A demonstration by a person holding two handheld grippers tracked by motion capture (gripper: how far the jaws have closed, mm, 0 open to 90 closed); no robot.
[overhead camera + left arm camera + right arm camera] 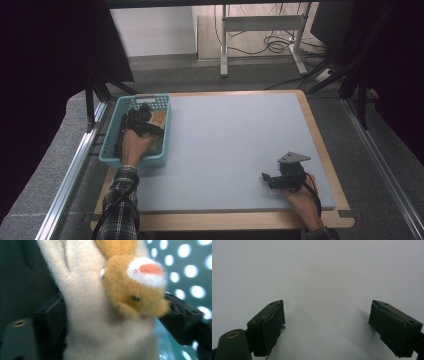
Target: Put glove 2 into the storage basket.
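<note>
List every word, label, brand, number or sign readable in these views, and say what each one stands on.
None: no view carries readable text.
The plush toy between the left gripper jaws bears no tag or print that can be made out.
The teal basket shows a pattern of holes, no lettering.
The grey mat is plain.
The right gripper and its grey plate show no marking.

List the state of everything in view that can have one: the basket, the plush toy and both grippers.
Basket: upright at the table's left edge, toy inside.
Plush toy: in the basket, between the left gripper's jaws.
Left gripper: open, jaws either side of the toy.
Right gripper: open, nothing between its jaws, over the bare mat.
</note>
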